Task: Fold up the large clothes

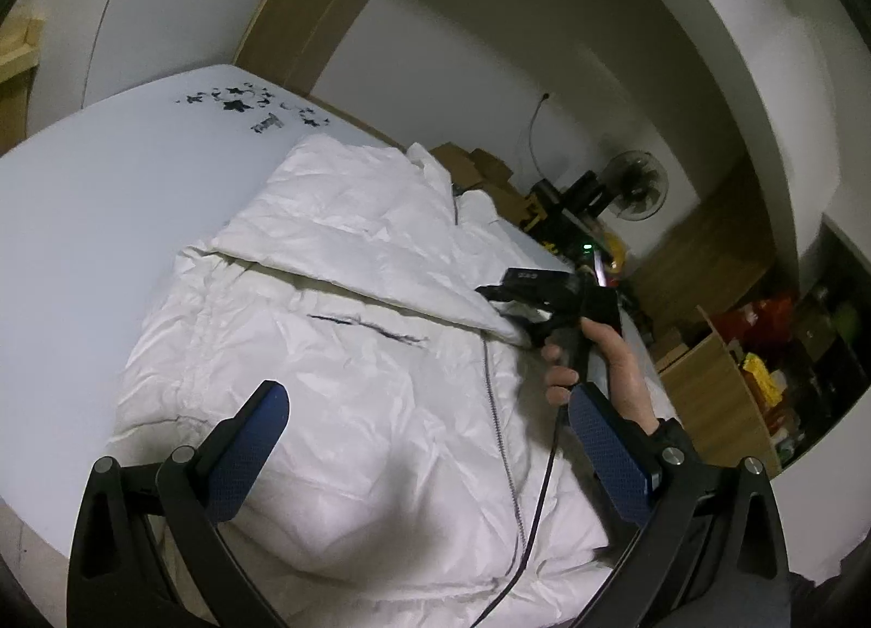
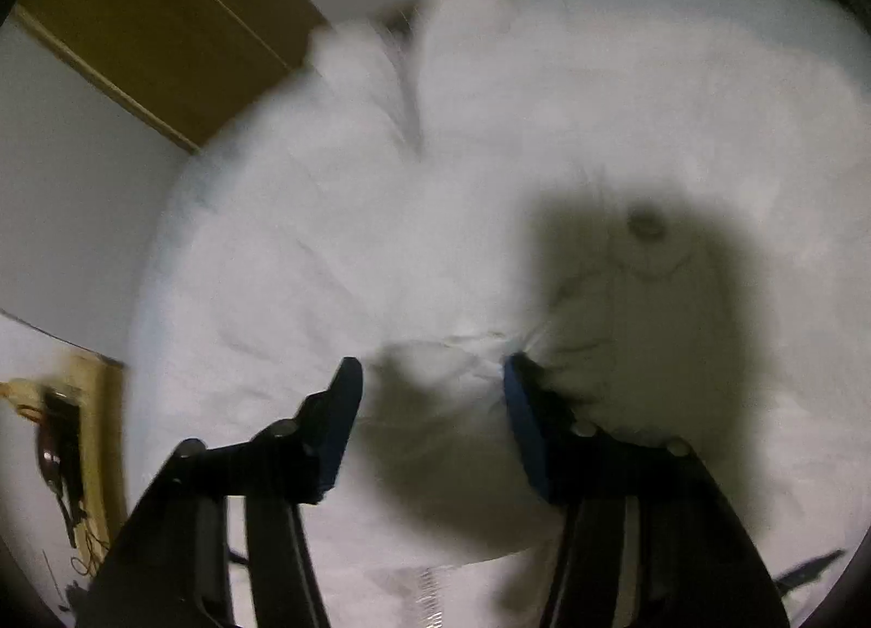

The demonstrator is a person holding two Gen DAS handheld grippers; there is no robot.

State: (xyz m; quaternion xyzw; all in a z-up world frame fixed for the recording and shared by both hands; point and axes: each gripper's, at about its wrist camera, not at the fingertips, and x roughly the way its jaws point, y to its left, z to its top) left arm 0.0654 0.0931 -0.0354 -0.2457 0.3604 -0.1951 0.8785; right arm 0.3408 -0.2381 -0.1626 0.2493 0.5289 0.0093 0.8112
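Observation:
A white puffy jacket (image 1: 337, 356) lies on the white table (image 1: 81, 203), zipper facing up, with one sleeve (image 1: 348, 252) folded across its chest. My left gripper (image 1: 427, 410) is open and empty, hovering above the jacket's lower half. In the left wrist view my right gripper (image 1: 522, 312) sits at the cuff end of the folded sleeve, and white cloth shows between its fingers. In the blurred right wrist view the right gripper (image 2: 433, 372) has a bunch of the jacket's cloth (image 2: 441, 388) between its blue pads, which stand well apart.
Black star marks (image 1: 239, 105) are printed at the table's far end. Past the table's right edge stand cardboard boxes (image 1: 479, 171), a fan (image 1: 637, 184) and wooden shelves (image 1: 724, 394) with packages. A cable (image 1: 544, 486) runs across the jacket.

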